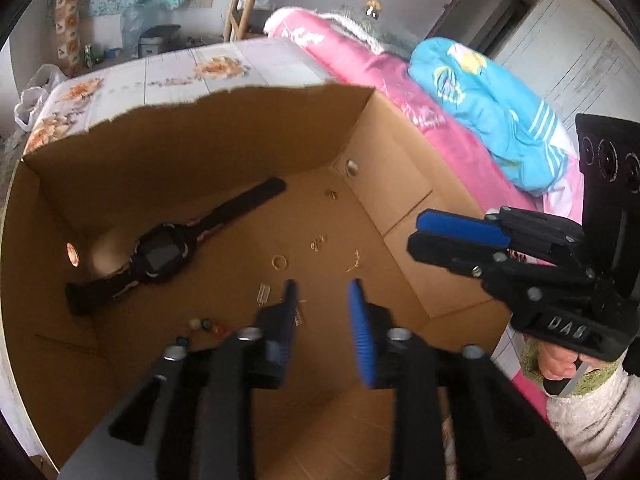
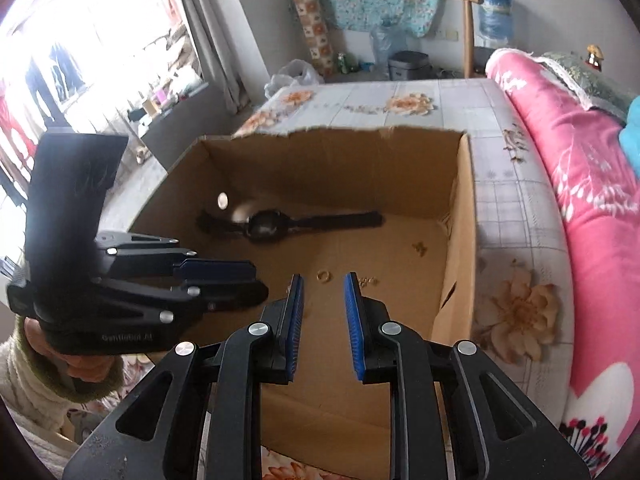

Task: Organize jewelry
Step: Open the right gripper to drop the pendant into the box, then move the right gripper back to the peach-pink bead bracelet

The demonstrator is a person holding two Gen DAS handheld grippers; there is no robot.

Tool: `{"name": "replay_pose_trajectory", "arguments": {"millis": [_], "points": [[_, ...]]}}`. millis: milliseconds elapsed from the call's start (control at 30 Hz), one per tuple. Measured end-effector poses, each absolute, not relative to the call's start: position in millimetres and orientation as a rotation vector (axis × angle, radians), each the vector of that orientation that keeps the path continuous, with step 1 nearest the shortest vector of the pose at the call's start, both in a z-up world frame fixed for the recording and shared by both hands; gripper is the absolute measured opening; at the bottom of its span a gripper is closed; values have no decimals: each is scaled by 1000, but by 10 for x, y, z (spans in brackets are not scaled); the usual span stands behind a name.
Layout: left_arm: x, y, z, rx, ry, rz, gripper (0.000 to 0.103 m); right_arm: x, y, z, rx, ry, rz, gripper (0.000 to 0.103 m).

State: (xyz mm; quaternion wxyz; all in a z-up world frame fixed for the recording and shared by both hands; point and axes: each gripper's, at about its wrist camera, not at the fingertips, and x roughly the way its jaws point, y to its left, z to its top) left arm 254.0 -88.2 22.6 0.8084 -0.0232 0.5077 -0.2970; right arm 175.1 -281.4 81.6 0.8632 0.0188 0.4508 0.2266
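Note:
An open cardboard box [image 1: 256,128] [image 2: 460,216] stands on the bed. On its floor lie a black smartwatch [image 1: 164,256] [image 2: 264,226], a gold ring [image 1: 279,261] [image 2: 323,276], small gold earrings [image 1: 318,242], a thin gold chain [image 1: 354,262], a pale clip [image 1: 263,294] and coloured beads [image 1: 204,326]. My left gripper [image 1: 322,286] [image 2: 256,280] hangs above the box floor, open with nothing between its fingers. My right gripper [image 2: 324,280] [image 1: 416,232] hovers over the box's near right side, its jaws parted and empty.
The box sits on a floral bedsheet [image 2: 400,100]. A pink quilt [image 2: 580,168] and a blue garment [image 1: 488,100] lie to the right. A wooden chair [image 2: 464,20], a water jug [image 2: 494,12] and bags stand beyond the bed. A bright window [image 2: 80,60] is at the left.

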Motion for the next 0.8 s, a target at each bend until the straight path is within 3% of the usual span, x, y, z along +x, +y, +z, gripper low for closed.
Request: {"name": "replay_pose_trajectory", "arguments": {"millis": [333, 600, 800], "points": [[2347, -696, 496, -44, 974, -585, 50, 1391, -3216, 1098, 149, 809, 410, 21], [1827, -509, 743, -13, 851, -548, 74, 875, -3441, 1120, 251, 747, 345, 27], [1421, -313, 764, -5, 816, -523, 83, 480, -3485, 997, 293, 747, 264, 30]]}}
